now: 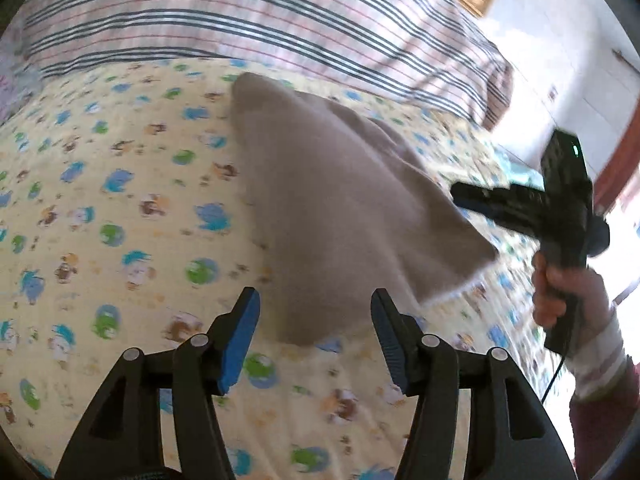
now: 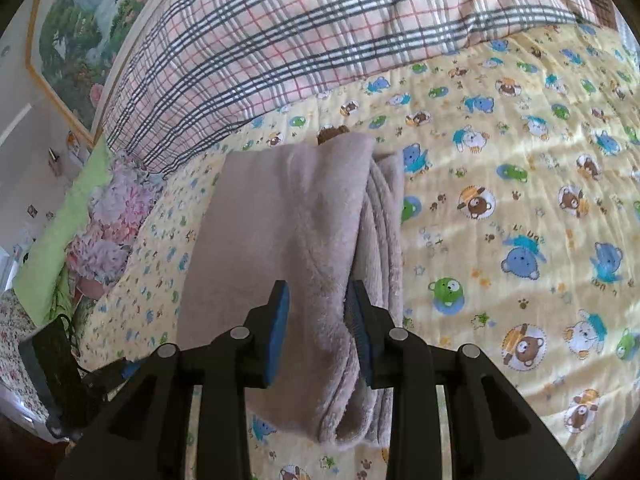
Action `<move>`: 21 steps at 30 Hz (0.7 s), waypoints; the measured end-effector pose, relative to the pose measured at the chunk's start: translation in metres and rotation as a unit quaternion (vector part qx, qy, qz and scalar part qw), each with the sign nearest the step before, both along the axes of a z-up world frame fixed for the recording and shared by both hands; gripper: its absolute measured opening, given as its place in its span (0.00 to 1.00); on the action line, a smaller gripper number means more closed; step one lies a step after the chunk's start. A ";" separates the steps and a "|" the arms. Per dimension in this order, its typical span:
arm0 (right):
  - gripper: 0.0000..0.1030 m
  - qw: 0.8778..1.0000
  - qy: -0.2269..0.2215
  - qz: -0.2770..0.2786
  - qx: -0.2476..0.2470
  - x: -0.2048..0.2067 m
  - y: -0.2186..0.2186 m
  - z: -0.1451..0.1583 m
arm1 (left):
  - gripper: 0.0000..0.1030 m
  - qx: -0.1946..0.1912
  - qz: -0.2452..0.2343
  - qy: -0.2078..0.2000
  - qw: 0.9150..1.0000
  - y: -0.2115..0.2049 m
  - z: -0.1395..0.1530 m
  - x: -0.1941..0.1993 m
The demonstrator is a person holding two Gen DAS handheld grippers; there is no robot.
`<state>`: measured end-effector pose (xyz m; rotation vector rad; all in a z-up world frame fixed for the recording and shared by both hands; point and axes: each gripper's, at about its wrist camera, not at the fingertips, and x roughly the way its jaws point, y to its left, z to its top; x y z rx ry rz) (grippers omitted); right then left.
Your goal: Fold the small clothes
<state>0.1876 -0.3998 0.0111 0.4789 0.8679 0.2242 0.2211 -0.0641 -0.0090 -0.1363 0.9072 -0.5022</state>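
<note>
Left wrist view: left gripper [image 1: 316, 340] has its jaws wide apart, nothing held; blue pads [image 1: 240, 344] clear of the cloth. The grey fleece garment [image 1: 336, 208] lies on the yellow cartoon-print sheet [image 1: 100, 208], its near corner reaching down between the open fingers without touching either pad. At 3 o'clock the right gripper [image 1: 464, 196] sits beside the garment's right edge, blurred, carried by a hand [image 1: 560, 292] in a striped sleeve [image 1: 600, 344].

Right wrist view: right gripper [image 2: 318, 332] is partly open — a fold of the garment [image 2: 304, 220] lies between the pads; the right pad touches it, the left stands just off it, so no firm grip shows. The garment runs from 12 to 6 o'clock, layered edges on its right side.

Surroundings: plaid quilt [image 2: 280, 40] bunched at 12 o'clock, just beyond the garment's far end; floral pillow [image 2: 112, 216] at 9 o'clock; framed landscape picture [image 2: 80, 28] at 10 o'clock.
</note>
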 end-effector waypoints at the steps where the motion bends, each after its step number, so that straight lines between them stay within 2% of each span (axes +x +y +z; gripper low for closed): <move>1: 0.31 1.000 0.002 -0.001 0.002 0.002 0.001 -0.002 | 0.59 -0.007 0.005 0.004 1.000 0.004 0.000 0.006; 9: 0.31 1.000 0.012 -0.008 0.003 0.013 0.004 -0.012 | 0.72 -0.041 0.026 0.022 0.999 0.010 0.003 0.041; 13: 0.32 1.000 0.022 -0.007 0.004 0.019 0.004 -0.017 | 0.73 -0.053 0.027 0.034 0.998 0.006 0.000 0.061; 19: 0.33 1.000 0.019 -0.005 0.024 0.025 0.004 -0.023 | 0.74 -0.051 0.040 0.048 0.997 0.001 -0.006 0.082; 20: 0.29 1.000 0.018 -0.002 0.024 0.025 0.004 -0.023 | 0.74 -0.053 0.041 0.052 0.996 0.000 -0.007 0.085; 21: 0.19 1.000 0.015 0.001 0.021 0.025 0.005 -0.023 | 0.74 -0.053 0.041 0.053 0.996 0.000 -0.008 0.087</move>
